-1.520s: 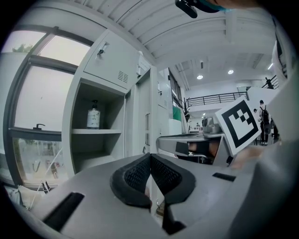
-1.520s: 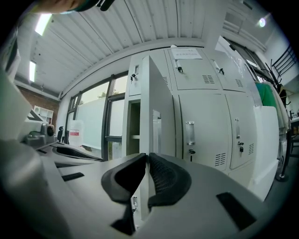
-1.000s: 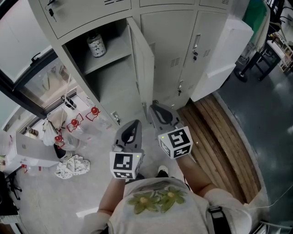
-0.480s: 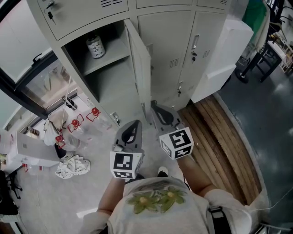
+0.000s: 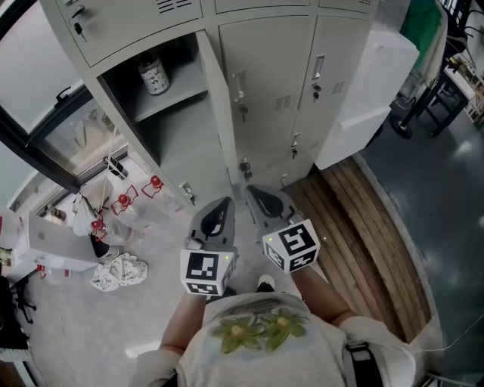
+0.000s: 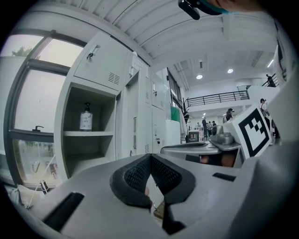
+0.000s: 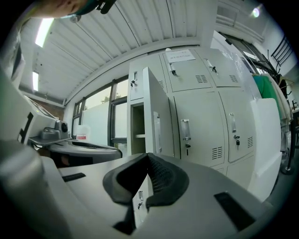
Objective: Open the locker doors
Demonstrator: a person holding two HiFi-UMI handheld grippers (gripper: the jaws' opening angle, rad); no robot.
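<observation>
Locker bank [image 5: 265,45], grey metal, seen from steeply above in the head view.

- Left column, lower compartment [image 5: 170,140]: open. Its door [image 5: 219,113] is swung out towards the person and shows almost edge-on.
- Inside: one shelf [image 5: 181,89] near the top. A single bottle [image 5: 153,75] stands upright on it, towards the back left, white with a dark patterned label and a dark top. The left gripper view shows the same bottle [image 6: 85,116] with a pump-type head.
- Middle door [image 5: 265,83] and right door [image 5: 340,68]: closed, each with a vertical handle and a small vent.
- Upper door [image 5: 128,23] above the open compartment: closed.

Grippers:
- Left gripper [image 5: 218,214]: low, in front of the open compartment and well short of it. In its own view the fingers [image 6: 135,175] meet at the tips, with nothing held between them.
- Right gripper [image 5: 262,198]: just beside the left one, near the foot of the open door but apart from it. In the right gripper view the fingers [image 7: 163,177] are likewise together and hold nothing. That view shows the open door [image 7: 156,121] edge-on, with closed doors to its right.

Floor:
- Wooden planks [image 5: 355,227] lie to the right, in front of the lockers.
- A white panel [image 5: 374,83] leans at the right end of the bank.
- Clear plastic bags [image 5: 132,219] and a crumpled cloth [image 5: 121,273] lie to the left.
</observation>
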